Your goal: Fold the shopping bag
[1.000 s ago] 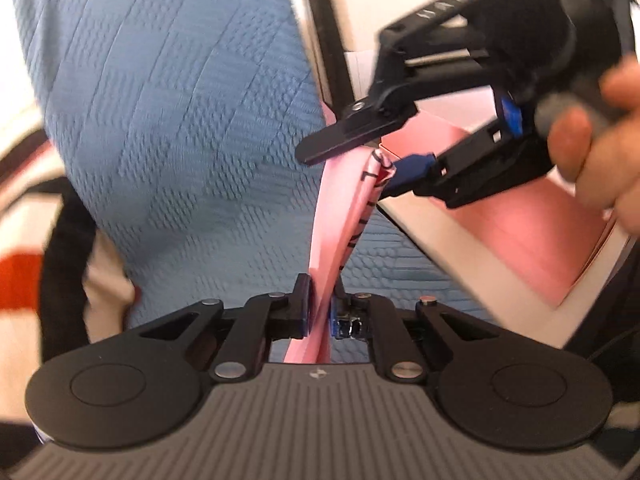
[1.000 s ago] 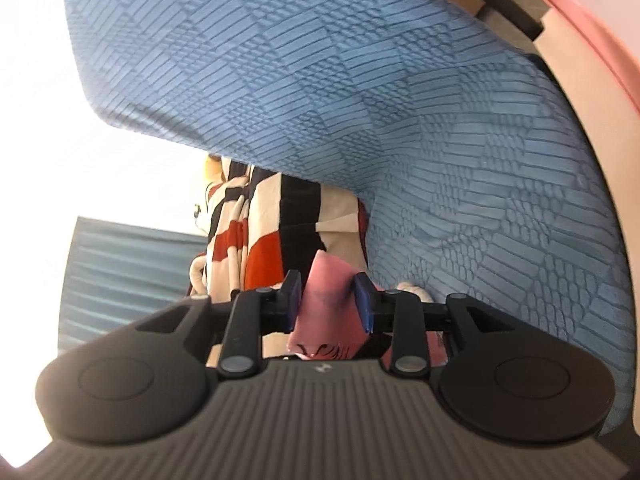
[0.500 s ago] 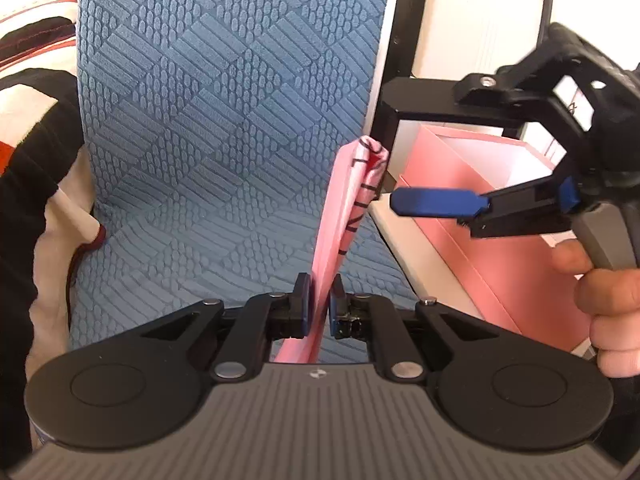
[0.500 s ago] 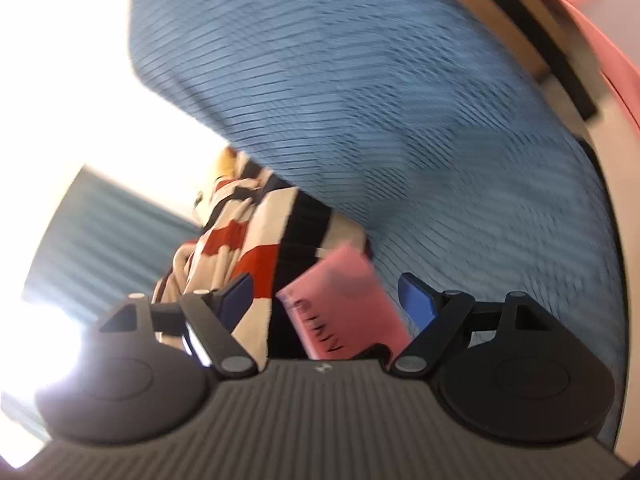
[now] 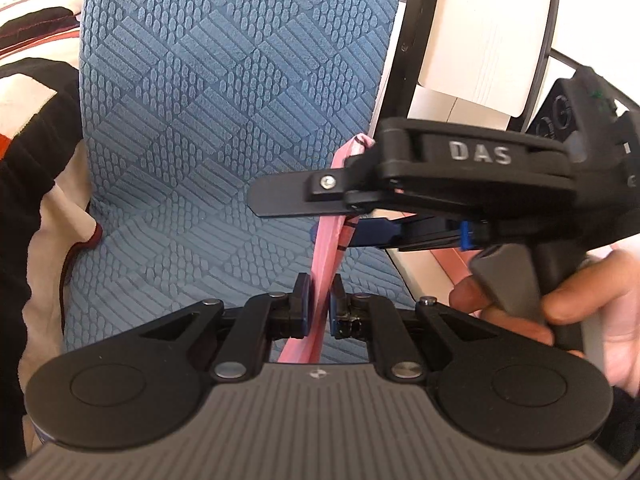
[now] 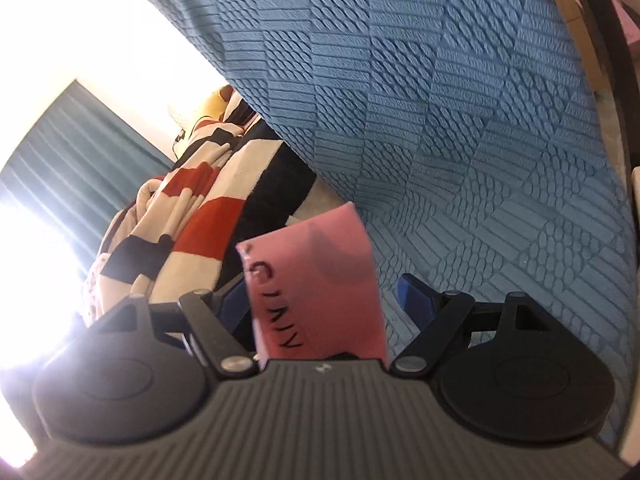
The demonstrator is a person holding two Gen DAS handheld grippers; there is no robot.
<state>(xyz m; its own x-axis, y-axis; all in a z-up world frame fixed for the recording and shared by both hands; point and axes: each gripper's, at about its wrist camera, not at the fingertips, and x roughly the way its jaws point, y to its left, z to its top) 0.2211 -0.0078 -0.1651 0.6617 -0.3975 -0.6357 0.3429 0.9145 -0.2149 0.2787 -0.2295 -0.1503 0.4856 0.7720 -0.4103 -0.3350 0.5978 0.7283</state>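
Observation:
The pink shopping bag [image 5: 325, 258] is folded into a narrow strip that rises from my left gripper [image 5: 318, 296], which is shut on its lower part. My right gripper [image 5: 286, 220] comes in from the right with a person's hand [image 5: 568, 300] on its handle. Its jaws are open and straddle the strip partway up, one finger [image 5: 280, 200] in front and one blue-padded finger [image 5: 370, 234] behind. In the right wrist view the flat pink bag [image 6: 316, 288], with black lettering, stands between the spread fingers of the right gripper [image 6: 320, 300], and neither pad presses on it.
A blue textured cover [image 5: 224, 120] fills the background behind the bag. A red, black and white striped blanket [image 6: 192, 216] lies to the left. A white object in a black frame [image 5: 480, 40] stands at the upper right. Blue curtains [image 6: 80, 152] hang by a bright window.
The right gripper opened and let go of the bag's top end, then moved in across the strip lower down. The left gripper kept its hold while both views rolled.

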